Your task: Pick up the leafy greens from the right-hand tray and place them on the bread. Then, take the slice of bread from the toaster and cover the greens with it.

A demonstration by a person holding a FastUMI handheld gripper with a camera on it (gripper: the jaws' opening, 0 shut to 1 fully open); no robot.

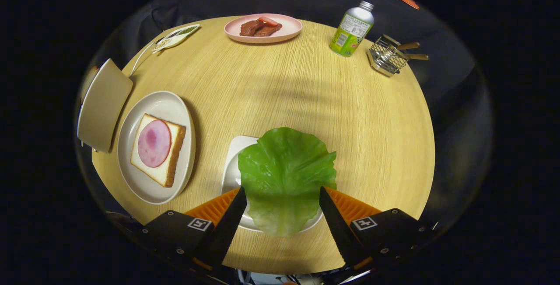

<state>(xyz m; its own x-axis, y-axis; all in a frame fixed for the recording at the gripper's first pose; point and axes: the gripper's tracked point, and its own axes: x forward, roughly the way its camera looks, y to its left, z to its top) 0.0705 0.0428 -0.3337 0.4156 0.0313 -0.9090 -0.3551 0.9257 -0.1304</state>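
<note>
pink plate (289,33) of meat (259,28), green bottle (352,29), wire rack (387,55).

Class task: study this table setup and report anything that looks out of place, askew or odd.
The lettuce leaf overhangs its small white tray, spilling past the rim rather than lying inside. It sits between the open fingers of the hand-held gripper. The bread with ham lies skewed on its plate. Nothing spilled or damaged.

High gripper view, down onto table (271,92).
</note>
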